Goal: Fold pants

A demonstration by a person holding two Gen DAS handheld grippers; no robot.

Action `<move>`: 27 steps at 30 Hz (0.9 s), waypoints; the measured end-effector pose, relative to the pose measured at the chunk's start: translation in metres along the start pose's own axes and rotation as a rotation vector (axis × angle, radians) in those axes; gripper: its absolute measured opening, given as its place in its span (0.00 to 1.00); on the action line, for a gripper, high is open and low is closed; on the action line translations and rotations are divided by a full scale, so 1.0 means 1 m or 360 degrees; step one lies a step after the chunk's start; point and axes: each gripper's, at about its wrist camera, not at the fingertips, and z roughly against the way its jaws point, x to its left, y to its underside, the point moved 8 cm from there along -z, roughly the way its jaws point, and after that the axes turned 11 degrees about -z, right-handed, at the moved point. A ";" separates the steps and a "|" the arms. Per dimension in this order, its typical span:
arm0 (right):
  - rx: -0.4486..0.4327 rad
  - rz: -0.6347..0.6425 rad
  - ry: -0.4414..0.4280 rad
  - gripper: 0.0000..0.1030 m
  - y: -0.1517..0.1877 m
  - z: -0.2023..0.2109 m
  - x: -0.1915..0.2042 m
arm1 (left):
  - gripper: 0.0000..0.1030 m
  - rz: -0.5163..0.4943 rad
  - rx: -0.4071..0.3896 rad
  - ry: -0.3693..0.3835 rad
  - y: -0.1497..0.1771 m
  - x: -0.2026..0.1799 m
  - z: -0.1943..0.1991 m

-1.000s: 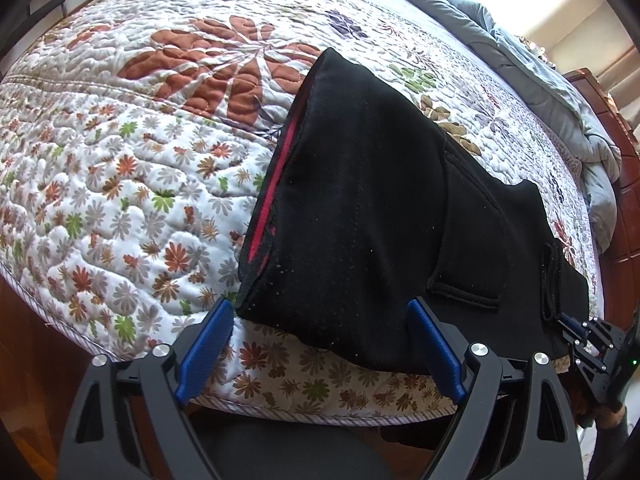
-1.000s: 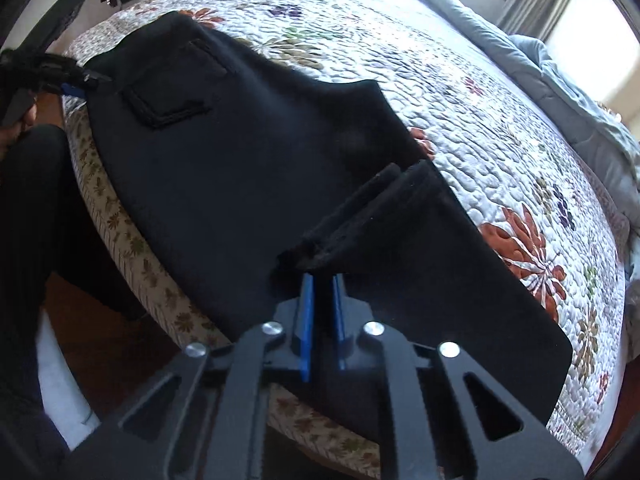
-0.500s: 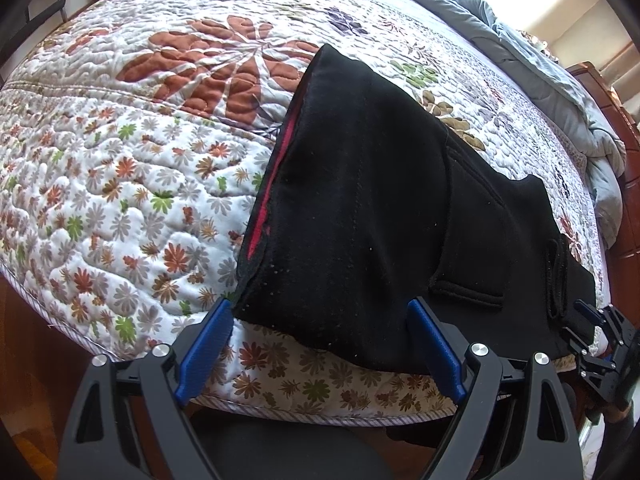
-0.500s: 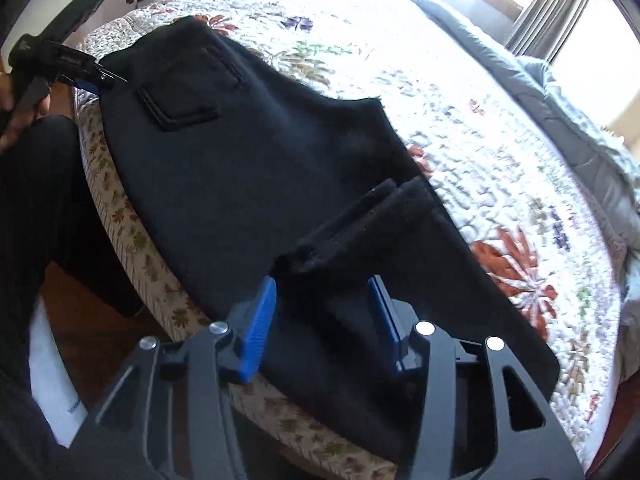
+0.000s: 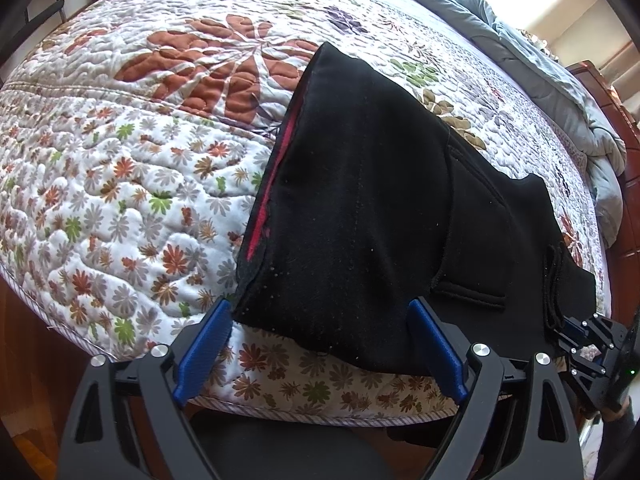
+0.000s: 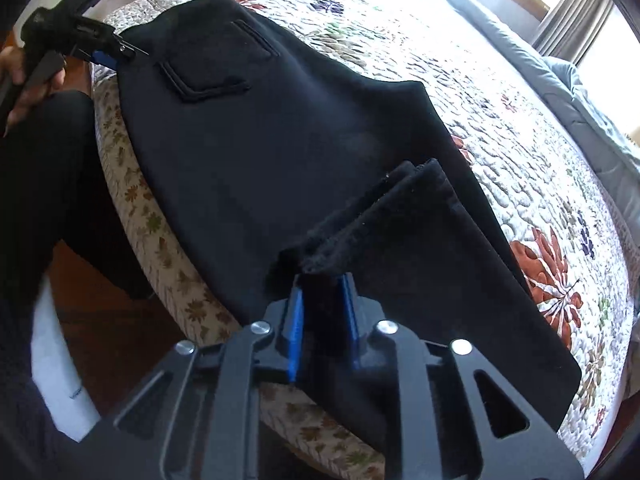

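Black pants lie folded lengthwise on the quilted bed, the red-lined waistband toward the bed's front edge. My left gripper stands open, its blue pads either side of the waistband corner and not pressing it. In the right wrist view the pants show a back pocket, and the doubled leg cuffs lie on top. My right gripper is closing, with the cuff edge filling the narrow gap between its pads. It also shows at the pants' far end as the right gripper. The left gripper shows at the waist.
A floral quilt covers the bed, and its piped edge runs just under the left gripper. A grey-blue duvet is bunched along the far side. Wooden floor and a person's dark-clothed leg lie beside the bed.
The right gripper let go of the cuffs, opened wide, shifted a little, and has narrowed again around the cuff edge. The left gripper and the waistband have stayed where they were.
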 end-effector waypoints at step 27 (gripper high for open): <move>0.0050 -0.1099 0.0009 0.47 0.033 0.075 -0.216 | 0.92 0.0748 -0.0384 0.0473 0.019 0.036 0.043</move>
